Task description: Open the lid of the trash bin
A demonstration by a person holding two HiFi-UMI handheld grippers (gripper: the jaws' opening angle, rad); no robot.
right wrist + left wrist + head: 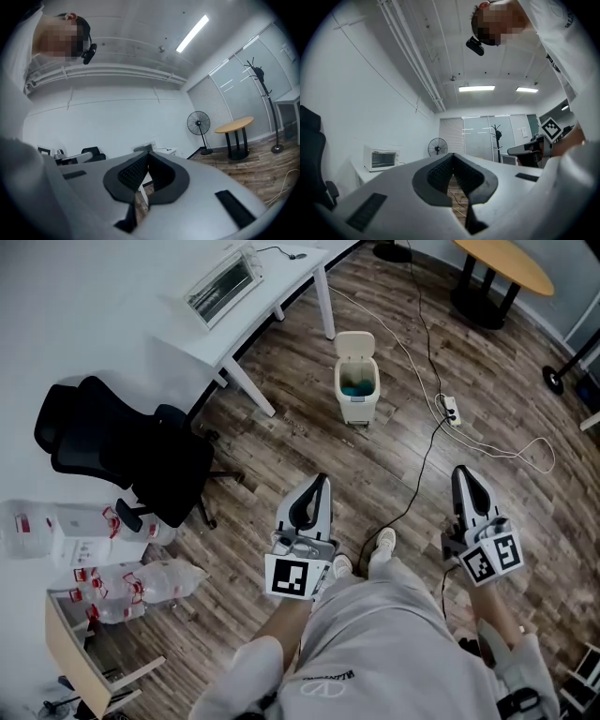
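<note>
A small cream trash bin stands on the wood floor ahead of me, beside a desk leg. Its lid is tipped up at the back, and a blue-green lining shows inside. My left gripper is held low near my waist, well short of the bin, jaws shut with nothing in them. My right gripper hangs to the right at about the same height, also shut and empty. In the left gripper view my left gripper points up across the room, and in the right gripper view my right gripper does too; the bin is in neither.
A white desk with a toaster oven stands to the bin's left. A black office chair is nearer on the left. A power strip and cables trail right of the bin. Water bottles lie lower left.
</note>
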